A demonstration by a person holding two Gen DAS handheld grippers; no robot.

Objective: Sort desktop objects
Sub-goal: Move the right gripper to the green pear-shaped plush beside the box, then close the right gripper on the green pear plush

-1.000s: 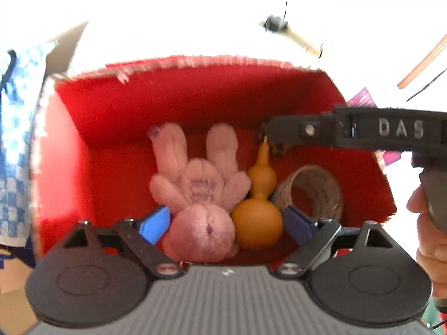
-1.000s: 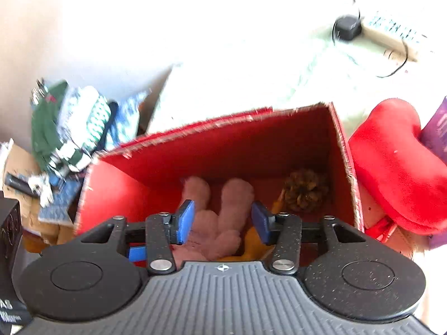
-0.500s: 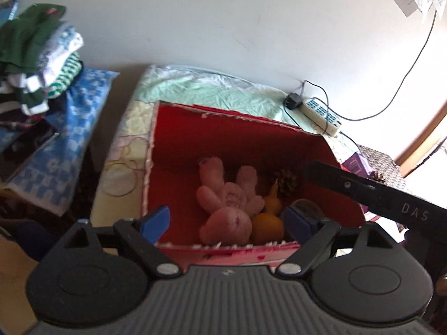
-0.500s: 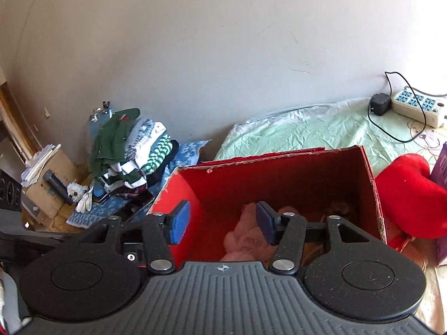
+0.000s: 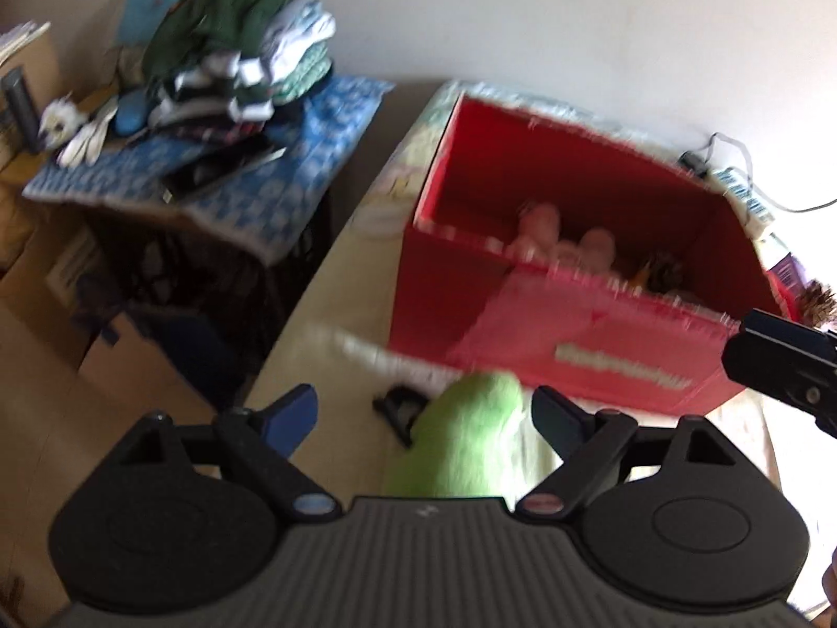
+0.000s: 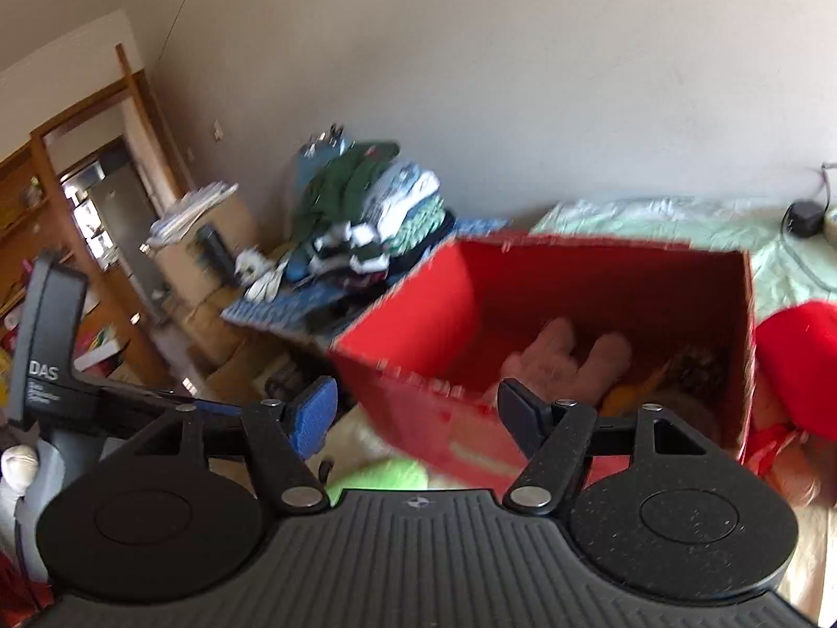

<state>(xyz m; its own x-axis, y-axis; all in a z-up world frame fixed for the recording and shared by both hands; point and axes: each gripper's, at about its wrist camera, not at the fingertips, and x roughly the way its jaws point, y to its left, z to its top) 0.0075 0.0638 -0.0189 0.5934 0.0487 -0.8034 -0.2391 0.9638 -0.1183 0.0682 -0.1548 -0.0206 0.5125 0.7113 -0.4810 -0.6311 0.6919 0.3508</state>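
A red box (image 5: pixel 591 329) stands on the table and shows in the right wrist view (image 6: pixel 418 335) too. Inside it lie a pink plush rabbit (image 6: pixel 570 361), an orange gourd (image 6: pixel 628 397) and a pine cone (image 5: pixel 664 267). A green plush toy (image 5: pixel 465 439) lies on the table in front of the box, just under my left gripper (image 5: pixel 423 413), which is open and empty. My right gripper (image 6: pixel 418 408) is open and empty, held in front of the box's near wall. The green toy (image 6: pixel 382 473) shows below it.
A small black object (image 5: pixel 397 408) lies beside the green toy. A red heart cushion (image 6: pixel 800 361) sits right of the box. A pile of folded clothes (image 5: pixel 235 52) lies on a blue checked cloth (image 5: pixel 219 178) to the left. A power strip (image 5: pixel 743 193) lies behind the box.
Both grippers have pulled back up and out of the red box toward the near side. The green plush toy has come into view under them. Both stay open.
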